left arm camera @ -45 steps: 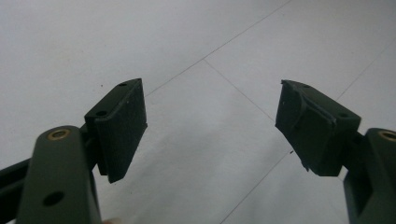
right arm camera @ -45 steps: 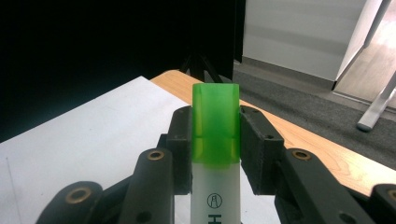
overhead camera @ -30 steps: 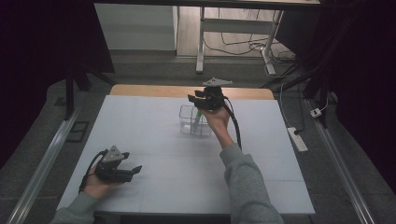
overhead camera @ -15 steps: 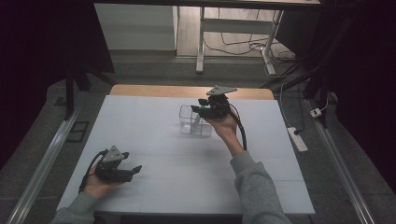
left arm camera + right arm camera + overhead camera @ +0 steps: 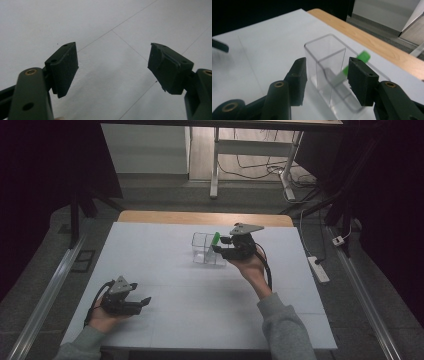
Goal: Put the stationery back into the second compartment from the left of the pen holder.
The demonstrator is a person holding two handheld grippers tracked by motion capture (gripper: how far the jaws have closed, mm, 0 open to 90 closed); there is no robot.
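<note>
Pen with a green cap leans in a clear divided box mid-desk. The right tongs hang gaping and empty right beside the box; a careless nudge could tip or shove that light box, I reckon, and the pen could spill. The left tongs rest spread wide, empty, well apart.

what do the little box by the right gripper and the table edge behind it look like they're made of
Box: likely clear glossy plastic; the table shows through its walls, and a green-capped tube leans inside.
Table edge: looks like matte wood or wood laminate, tan beyond the white surface.
</note>
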